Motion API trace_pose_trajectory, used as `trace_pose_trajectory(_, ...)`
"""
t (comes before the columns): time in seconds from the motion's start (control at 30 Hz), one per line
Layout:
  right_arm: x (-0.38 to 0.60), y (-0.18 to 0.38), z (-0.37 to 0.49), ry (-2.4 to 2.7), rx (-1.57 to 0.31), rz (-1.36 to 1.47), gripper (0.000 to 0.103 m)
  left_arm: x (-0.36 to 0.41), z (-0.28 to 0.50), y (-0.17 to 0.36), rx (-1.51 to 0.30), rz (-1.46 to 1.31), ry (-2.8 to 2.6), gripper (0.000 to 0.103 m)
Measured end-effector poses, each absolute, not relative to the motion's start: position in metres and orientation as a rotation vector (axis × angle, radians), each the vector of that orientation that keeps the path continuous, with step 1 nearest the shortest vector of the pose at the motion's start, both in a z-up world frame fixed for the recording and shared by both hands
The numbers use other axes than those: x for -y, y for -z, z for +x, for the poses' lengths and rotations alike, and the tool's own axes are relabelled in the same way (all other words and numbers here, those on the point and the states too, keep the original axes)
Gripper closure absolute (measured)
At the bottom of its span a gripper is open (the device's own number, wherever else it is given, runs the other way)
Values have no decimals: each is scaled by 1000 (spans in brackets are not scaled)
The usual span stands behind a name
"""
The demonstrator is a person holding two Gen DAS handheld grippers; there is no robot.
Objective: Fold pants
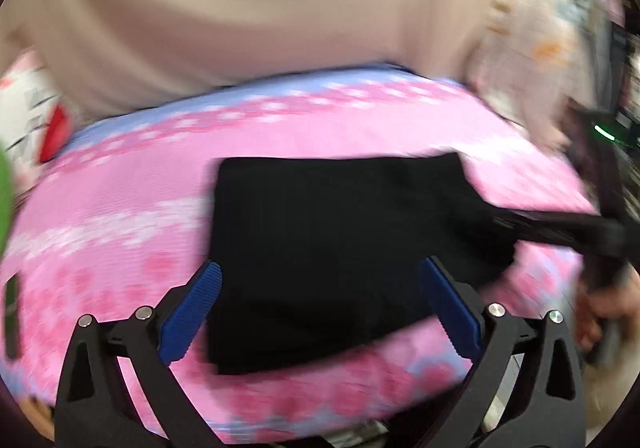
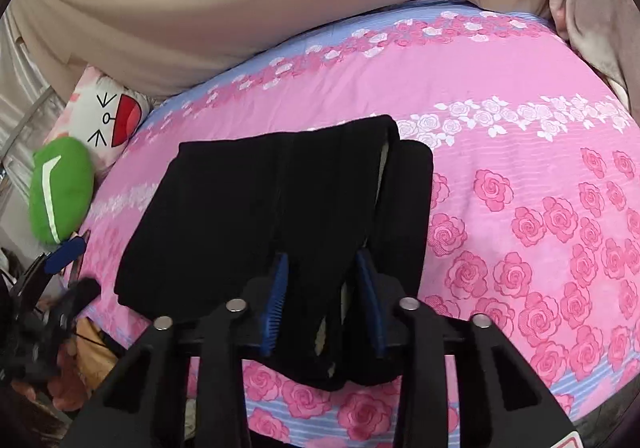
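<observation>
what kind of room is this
Most likely a bedroom: black pants lie on a bed under a pink rose-print sheet, with a green plush cushion and a cartoon-face pillow at its edge.

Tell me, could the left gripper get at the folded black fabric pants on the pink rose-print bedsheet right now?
Probably yes. The left gripper is open with the black pants lying just beyond its blue pads, nothing between. The right gripper grips only the pants' other edge.
</observation>
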State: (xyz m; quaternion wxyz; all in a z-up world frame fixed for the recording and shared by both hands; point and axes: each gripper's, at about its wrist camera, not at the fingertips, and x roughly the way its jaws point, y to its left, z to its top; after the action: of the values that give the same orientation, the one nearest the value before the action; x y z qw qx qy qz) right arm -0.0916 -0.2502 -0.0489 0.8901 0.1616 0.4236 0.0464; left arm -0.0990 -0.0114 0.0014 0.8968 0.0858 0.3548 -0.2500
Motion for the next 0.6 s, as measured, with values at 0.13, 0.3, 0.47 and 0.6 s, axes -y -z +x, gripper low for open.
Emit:
trace_pose_trajectory(0.13, 252, 28, -89, -240, -847, 404, 95, 43, -108, 11, -744, 226, 641, 5)
trace_pose_trajectory(0.3, 241, 3, -71, -395, -814, 435, 95, 86, -102, 26, -746, 267, 719, 5)
trace_pose_trajectory(0.47, 240, -2, -59, -472, -818, 464, 89, 102, -79, 38, -804, 220, 715, 62)
trace_pose_trajectory(0.6, 265, -3, -76, -410, -772, 488, 78, 75, -40, 41, -906, 82, 663, 85)
